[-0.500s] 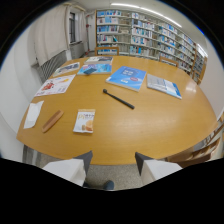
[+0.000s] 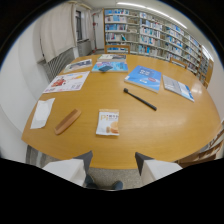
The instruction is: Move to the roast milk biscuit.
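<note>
A white paper napkin lay near the left edge of the round wooden table. Just to its right a slim brown stick-shaped packet lay tilted, apart from the napkin. Beyond these two, toward the window side, an open magazine with red pictures lay flat, and farther back a grey-toned leaflet sat near the radiator.

The roast milk biscuit, a pale packet with an orange picture on it, lay flat on the table just ahead of the gripper, slightly left of the gap between the fingers and not touching them. The gripper's two white fingers stood spread apart with nothing between them, hovering off the near edge of the table.

Right of the biscuit a black pen-like rod lay diagonally. Behind it were a blue booklet and, further left, another blue sheet. An open book or brochure lay at the right. Bookshelves filled the far wall.
</note>
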`<state>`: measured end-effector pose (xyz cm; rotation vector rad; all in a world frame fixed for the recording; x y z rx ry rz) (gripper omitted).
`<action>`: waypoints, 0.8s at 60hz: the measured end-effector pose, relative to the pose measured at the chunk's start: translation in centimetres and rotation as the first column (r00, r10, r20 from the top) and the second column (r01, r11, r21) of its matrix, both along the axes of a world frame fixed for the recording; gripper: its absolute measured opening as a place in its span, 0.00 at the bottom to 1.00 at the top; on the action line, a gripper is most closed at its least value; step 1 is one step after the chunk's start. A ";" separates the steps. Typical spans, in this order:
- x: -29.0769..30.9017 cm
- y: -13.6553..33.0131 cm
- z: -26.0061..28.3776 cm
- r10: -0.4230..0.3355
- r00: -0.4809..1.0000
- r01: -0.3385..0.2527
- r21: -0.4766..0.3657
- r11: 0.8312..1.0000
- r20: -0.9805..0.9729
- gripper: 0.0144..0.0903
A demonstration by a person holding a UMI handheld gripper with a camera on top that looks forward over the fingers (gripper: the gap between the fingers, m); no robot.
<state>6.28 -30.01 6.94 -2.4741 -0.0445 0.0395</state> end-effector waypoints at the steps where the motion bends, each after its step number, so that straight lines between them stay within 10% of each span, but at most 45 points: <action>1: -0.3 0.2 -0.1 0.002 1.000 -0.002 0.000 1.000 -0.001 0.92; 48: -2.9 12.7 -6.2 -0.025 0.999 0.025 0.013 1.000 0.045 0.92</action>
